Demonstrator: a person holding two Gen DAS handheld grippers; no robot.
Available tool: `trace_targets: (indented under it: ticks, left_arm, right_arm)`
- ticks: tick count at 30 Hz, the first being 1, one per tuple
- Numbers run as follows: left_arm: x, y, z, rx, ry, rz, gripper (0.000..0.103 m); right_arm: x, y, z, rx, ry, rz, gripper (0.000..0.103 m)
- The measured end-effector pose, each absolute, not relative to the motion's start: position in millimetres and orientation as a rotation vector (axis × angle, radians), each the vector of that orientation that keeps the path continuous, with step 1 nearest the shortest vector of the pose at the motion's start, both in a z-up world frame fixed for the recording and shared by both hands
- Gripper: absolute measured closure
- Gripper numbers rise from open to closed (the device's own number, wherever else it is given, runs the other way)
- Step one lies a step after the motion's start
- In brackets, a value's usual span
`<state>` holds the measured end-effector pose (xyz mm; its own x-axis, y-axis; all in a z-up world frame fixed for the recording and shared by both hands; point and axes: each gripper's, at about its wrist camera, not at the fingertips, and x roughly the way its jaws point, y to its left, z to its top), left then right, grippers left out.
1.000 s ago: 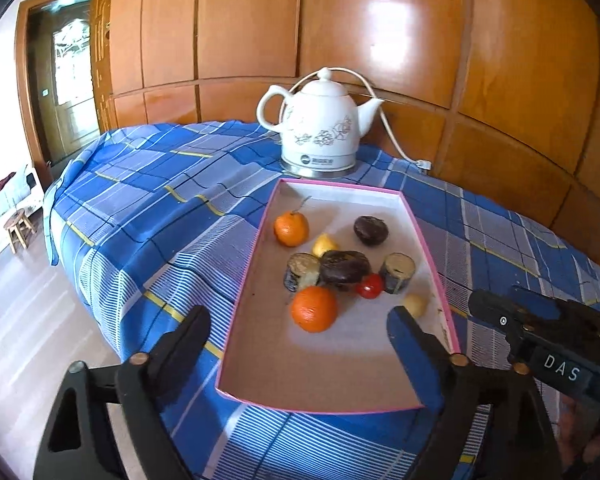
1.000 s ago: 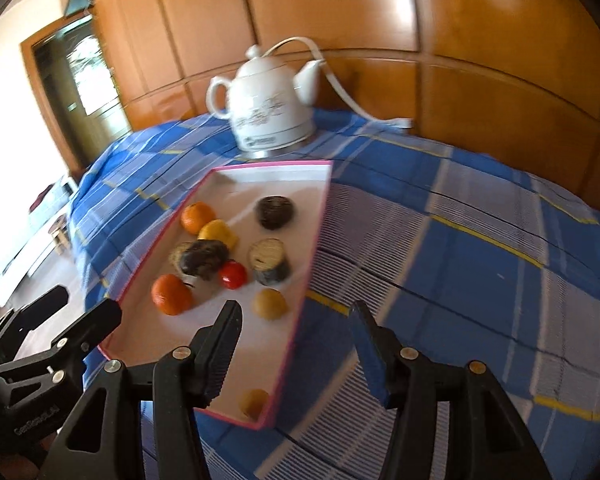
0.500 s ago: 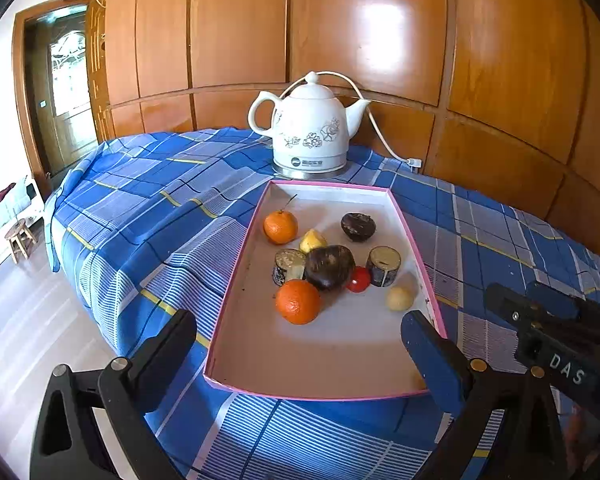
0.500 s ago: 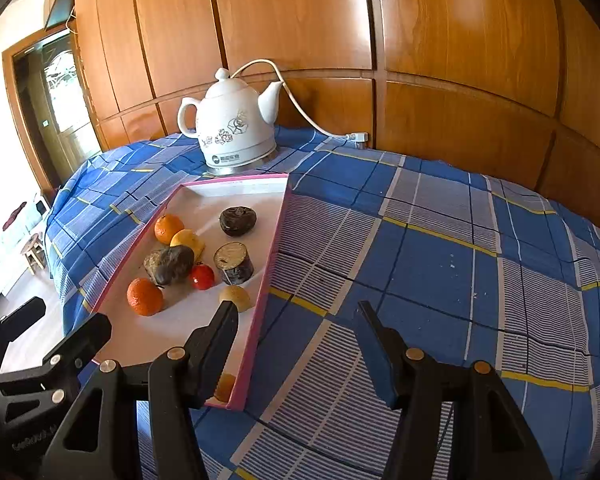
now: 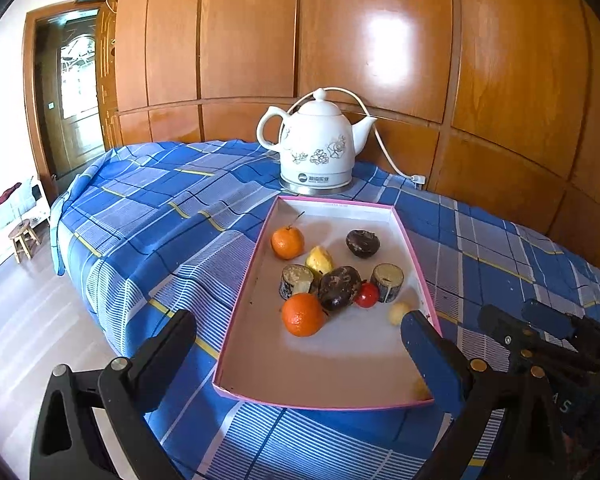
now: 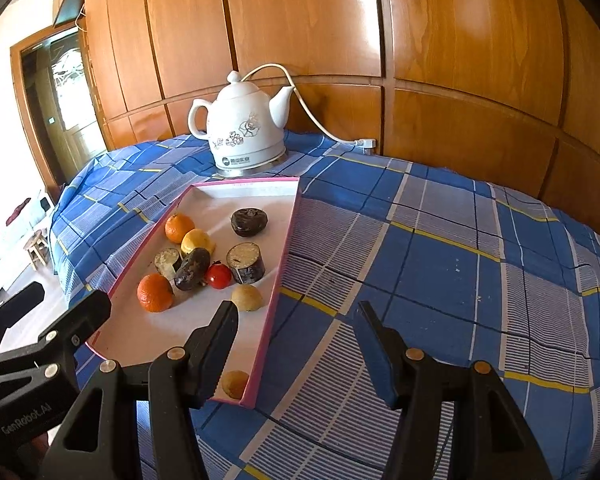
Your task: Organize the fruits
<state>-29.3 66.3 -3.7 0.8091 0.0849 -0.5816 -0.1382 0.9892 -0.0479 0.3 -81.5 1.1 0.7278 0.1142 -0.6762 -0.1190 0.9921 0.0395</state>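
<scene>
A shallow pink-rimmed tray point(image 5: 236, 320) lies on the blue checked cloth. It holds two oranges point(image 5: 302, 314) point(image 5: 287, 242), a yellow fruit point(image 5: 320, 259), two dark purple fruits point(image 5: 363, 243) point(image 5: 339, 286), a red tomato point(image 5: 367, 295), two cut brown stubs point(image 5: 387, 281) and small pale fruits point(image 6: 247, 297). One pale fruit point(image 6: 235, 383) sits in the tray's near right corner. My left gripper point(image 5: 296, 320) hovers wide open before the tray's near edge, holding nothing. Over the tray's right rim my right gripper point(image 6: 296, 312) stands open and empty.
A white floral kettle point(image 5: 318, 148) with its cord stands just behind the tray against the wooden panel wall point(image 5: 380, 40). The cloth point(image 6: 440, 260) stretches bare to the right. The bed edge drops to the floor on the left, where a small stool point(image 5: 23, 236) stands.
The left jaws have spread a little wider. The right gripper's view has levelled and shifted, showing more cloth on the right. The fruits have not moved.
</scene>
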Motion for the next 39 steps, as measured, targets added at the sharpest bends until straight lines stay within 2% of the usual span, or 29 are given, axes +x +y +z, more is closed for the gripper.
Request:
trace_targets:
  ticks: [39]
  left_arm:
    - [-33.2,74.7,-1.3,-0.095,0.607,0.192,0.0]
  right_arm:
    - [-3.3,-70.5,-0.7,-0.029,0.749,0.152,0.042]
